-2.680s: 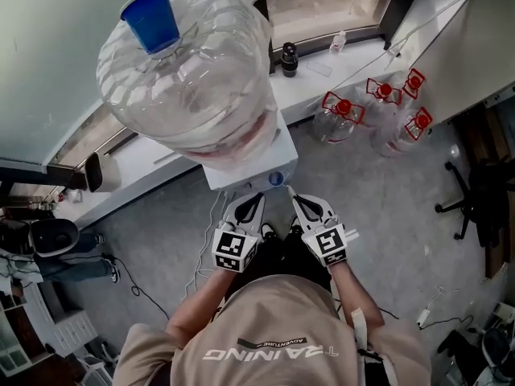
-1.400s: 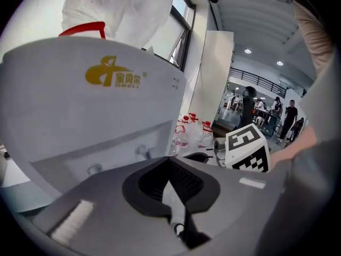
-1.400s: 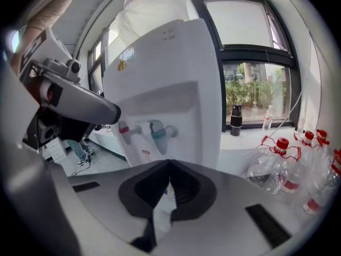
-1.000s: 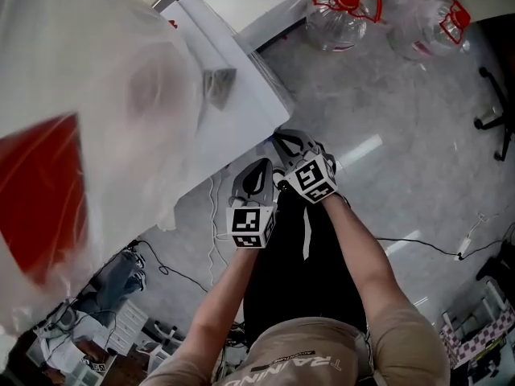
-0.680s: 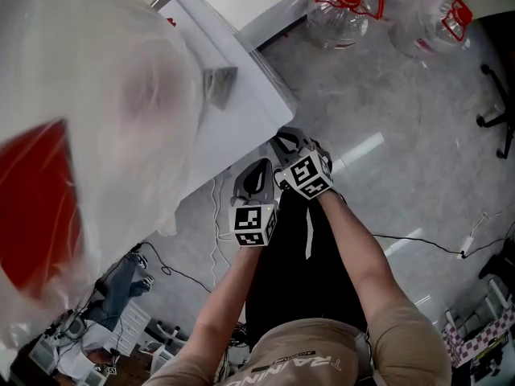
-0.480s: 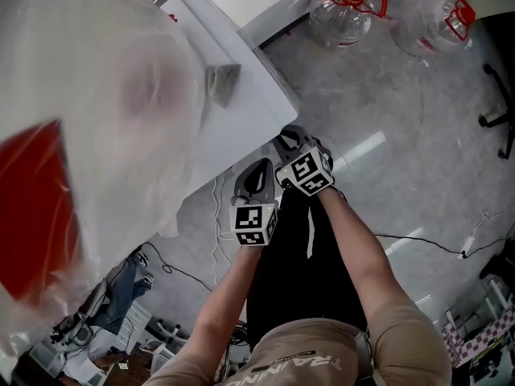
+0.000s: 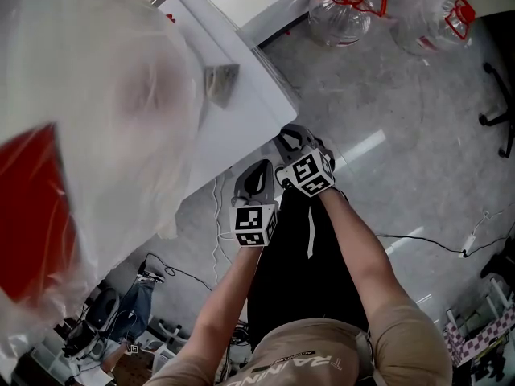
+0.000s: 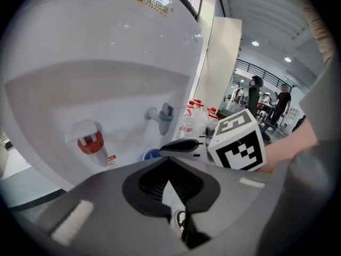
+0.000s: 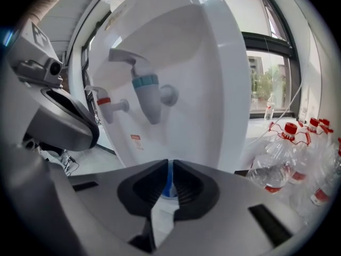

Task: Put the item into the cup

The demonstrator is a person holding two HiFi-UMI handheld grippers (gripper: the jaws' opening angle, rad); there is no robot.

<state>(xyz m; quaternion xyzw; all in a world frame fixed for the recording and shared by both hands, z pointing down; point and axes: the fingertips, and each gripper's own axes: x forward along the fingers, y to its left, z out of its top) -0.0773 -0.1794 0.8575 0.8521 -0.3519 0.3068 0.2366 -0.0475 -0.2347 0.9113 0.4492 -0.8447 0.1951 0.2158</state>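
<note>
My right tongs [image 9: 170, 167] pinched the blue cup [image 9: 168, 181], left tongs [image 8: 167, 169] closed empty; next, I judged, seat it under the eleven-o'clock tap [image 9: 146, 92].

The water dispenser [image 9: 213, 79] is gleaming white, with a red-collared tap [image 8: 91, 143] and a blue-collared tap [image 9: 145, 84]; the cup [image 8: 152, 154] is showing blue, the bottle caps [image 9: 288, 129] red.

We count one white water dispenser [image 9: 213, 89] with two taps: one red-collared tap [image 9: 106, 103], one blue-collared tap [image 9: 145, 89]. One blue cup [image 8: 152, 154], at least three clear red-capped plastic jugs [image 7: 344, 6].
</note>
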